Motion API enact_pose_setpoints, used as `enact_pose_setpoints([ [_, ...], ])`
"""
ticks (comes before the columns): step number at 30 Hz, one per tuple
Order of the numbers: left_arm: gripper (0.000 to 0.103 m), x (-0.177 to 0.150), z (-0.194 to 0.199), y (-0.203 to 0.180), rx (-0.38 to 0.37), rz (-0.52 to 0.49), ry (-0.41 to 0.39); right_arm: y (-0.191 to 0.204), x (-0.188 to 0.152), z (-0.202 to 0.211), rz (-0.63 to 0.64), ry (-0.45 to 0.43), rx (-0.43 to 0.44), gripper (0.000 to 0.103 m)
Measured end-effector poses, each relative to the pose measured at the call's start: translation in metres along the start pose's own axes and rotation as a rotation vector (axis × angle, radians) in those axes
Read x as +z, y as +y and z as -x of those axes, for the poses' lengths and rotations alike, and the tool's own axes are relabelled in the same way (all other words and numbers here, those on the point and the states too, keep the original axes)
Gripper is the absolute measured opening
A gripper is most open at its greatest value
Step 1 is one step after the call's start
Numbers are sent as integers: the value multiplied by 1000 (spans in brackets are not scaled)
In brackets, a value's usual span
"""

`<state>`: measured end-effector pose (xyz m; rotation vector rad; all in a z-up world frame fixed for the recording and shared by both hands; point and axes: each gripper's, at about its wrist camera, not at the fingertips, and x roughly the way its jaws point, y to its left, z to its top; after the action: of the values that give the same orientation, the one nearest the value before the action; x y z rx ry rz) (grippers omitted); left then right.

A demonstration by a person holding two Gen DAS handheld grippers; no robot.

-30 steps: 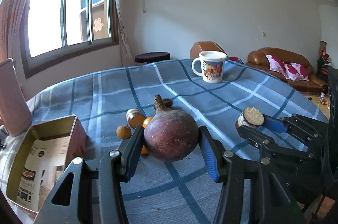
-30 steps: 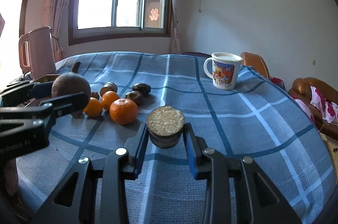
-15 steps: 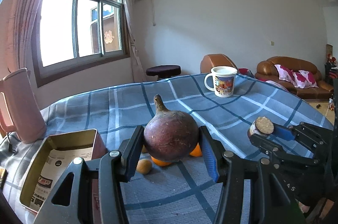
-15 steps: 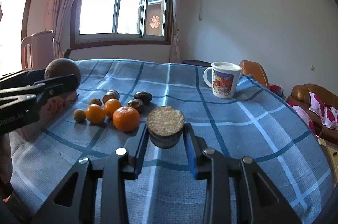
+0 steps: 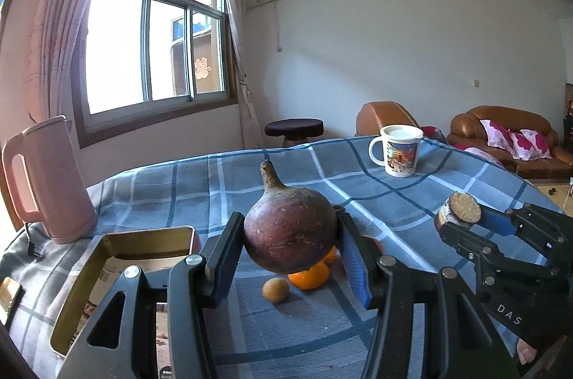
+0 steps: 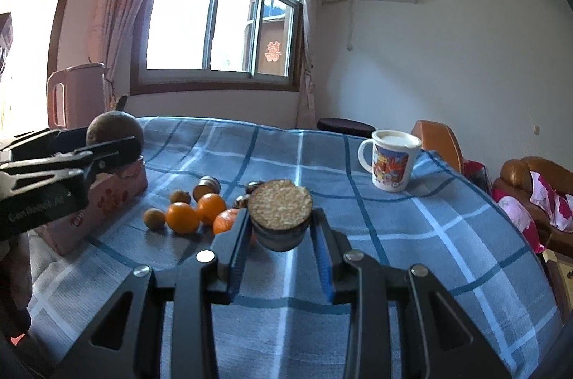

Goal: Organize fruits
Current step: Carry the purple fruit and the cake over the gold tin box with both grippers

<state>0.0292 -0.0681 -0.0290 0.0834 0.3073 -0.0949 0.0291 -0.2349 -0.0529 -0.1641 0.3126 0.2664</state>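
My left gripper (image 5: pixel 288 222) is shut on a big purple-brown round fruit (image 5: pixel 290 236) with a stem, held off the table. In the right wrist view that fruit (image 6: pixel 111 126) and the left gripper (image 6: pixel 107 140) hang by the top edge of a pink tin box (image 6: pixel 107 200). The box (image 5: pixel 107 257) is open, gold inside, at lower left. My right gripper (image 6: pixel 280 218) is shut on a small dark cut piece (image 6: pixel 280 204) with a tan grainy top, above the cloth. It shows at right as right gripper (image 5: pixel 462 218).
Oranges (image 6: pixel 182 217) and small brown fruits (image 6: pixel 154 218) lie on the blue plaid cloth between box and right gripper. A printed mug (image 6: pixel 392 160) stands far right. A pink kettle (image 5: pixel 43 182) stands at the far left. Sofas lie beyond the table.
Both grippers rose slightly with their loads. The left one swung left toward the box, bringing the kettle into view; the big fruit now hangs by the box instead of over the oranges.
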Motion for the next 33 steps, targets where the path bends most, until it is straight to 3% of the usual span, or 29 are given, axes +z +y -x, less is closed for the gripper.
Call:
enact_pose_setpoints([
  [33,54,-2,1,55,101,76,27,58,46,-20,94,-34,143,36],
])
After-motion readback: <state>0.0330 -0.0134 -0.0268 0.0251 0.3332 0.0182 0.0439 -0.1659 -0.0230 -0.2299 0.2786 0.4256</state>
